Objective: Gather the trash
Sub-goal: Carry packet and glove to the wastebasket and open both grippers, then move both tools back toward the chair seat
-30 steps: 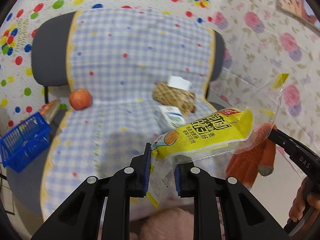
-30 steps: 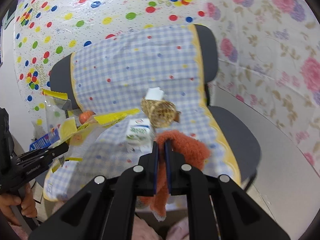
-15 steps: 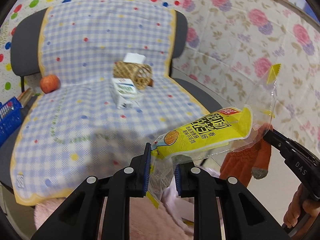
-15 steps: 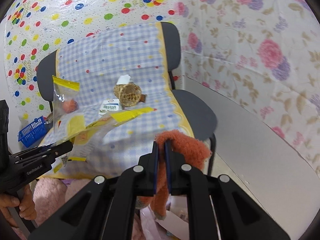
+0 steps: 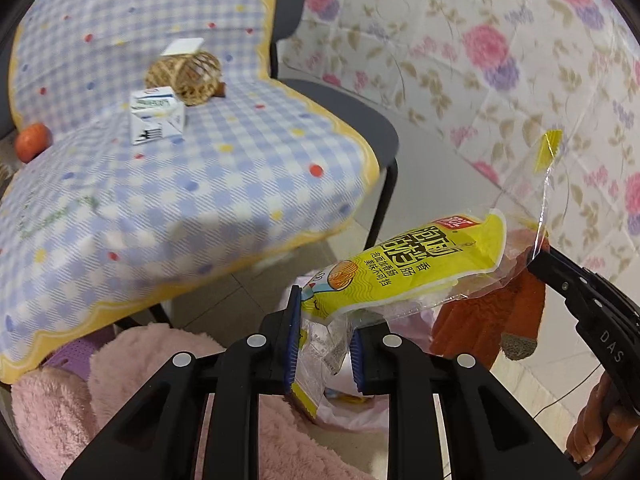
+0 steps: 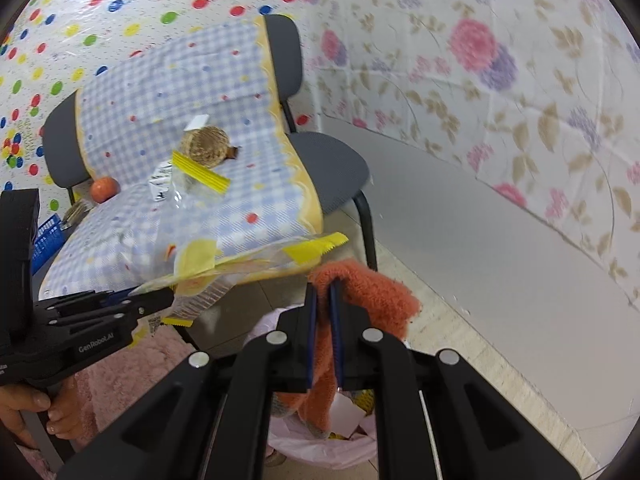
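Observation:
My left gripper [image 5: 323, 340] is shut on a yellow and clear plastic food wrapper [image 5: 404, 268] and holds it in the air off the chair's front right corner; the wrapper also shows in the right wrist view [image 6: 224, 256]. My right gripper [image 6: 323, 320] is shut on an orange fuzzy glove [image 6: 372, 292], which hangs from it; the glove also shows in the left wrist view [image 5: 492, 320]. Below both grippers is a bin lined with a pink bag [image 6: 320, 448] that holds scraps.
A chair with a blue checked cover [image 5: 192, 168] carries a white carton [image 5: 156, 116], a woven ball [image 5: 188, 76] and an orange fruit [image 5: 34, 140]. A pink fluffy rug [image 5: 120, 384] lies below. A blue basket [image 6: 44, 240] sits left of the chair. Floral wall stands to the right.
Both grippers have pulled back from the chair and swung right and down with the wrapper and the glove. The pink-lined bin has come into view below them.

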Available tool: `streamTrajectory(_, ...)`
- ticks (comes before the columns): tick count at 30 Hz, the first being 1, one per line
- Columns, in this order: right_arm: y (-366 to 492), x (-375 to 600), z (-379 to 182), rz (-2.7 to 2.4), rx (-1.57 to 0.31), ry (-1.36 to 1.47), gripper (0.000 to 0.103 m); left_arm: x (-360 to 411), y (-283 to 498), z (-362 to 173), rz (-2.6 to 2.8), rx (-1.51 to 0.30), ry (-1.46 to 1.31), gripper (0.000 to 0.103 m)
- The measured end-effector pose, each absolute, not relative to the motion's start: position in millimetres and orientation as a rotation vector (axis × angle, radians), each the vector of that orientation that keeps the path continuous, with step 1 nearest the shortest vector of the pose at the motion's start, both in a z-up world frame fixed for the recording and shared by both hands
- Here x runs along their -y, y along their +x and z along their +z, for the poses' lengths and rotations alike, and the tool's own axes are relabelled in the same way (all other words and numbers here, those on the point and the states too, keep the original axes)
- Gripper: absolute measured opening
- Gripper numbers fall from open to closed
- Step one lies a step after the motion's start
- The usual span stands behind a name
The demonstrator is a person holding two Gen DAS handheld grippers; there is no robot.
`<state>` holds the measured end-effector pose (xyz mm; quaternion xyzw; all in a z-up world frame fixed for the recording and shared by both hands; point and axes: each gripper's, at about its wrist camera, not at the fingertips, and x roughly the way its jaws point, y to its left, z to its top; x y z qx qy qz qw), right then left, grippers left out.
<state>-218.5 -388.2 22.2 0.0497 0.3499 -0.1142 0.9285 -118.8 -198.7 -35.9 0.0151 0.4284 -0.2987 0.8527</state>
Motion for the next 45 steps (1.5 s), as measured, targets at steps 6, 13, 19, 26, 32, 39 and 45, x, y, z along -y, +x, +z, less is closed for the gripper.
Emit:
streamTrajectory(6,-214,401,6,-0.237,-0.749,0.119,0.007,219,-116,-51,-0.636,-0.944,0.061,0.025)
streamTrajectory(13,-201,419,-20,-0.238,-0.806,0.166,0.008,239,-107,-78,-0.667,-1.053,0.087,0.028)
streamTrajectory(19,-195,423,-33,-0.232,-0.845,0.172,0.028,242,-105,-82,-0.666,-1.07,0.107,0.059)
streamTrajectory(26,-201,423,-13,-0.26,-0.803,0.154,0.033,227,-106,-67,-0.659,-1.02,0.091,0.061)
streamTrajectory(32,-212,413,22,-0.253,-0.719,0.13,0.033,206,-111,-37,-0.592,-0.893,0.103,0.061)
streamTrajectory(39,-203,399,33,-0.224,-0.695,0.123,0.033,179,-110,-15,-0.531,-0.814,0.11,0.061)
streamTrajectory(45,-182,387,36,-0.199,-0.698,0.124,0.033,151,-99,-3,-0.453,-0.764,0.109,0.061)
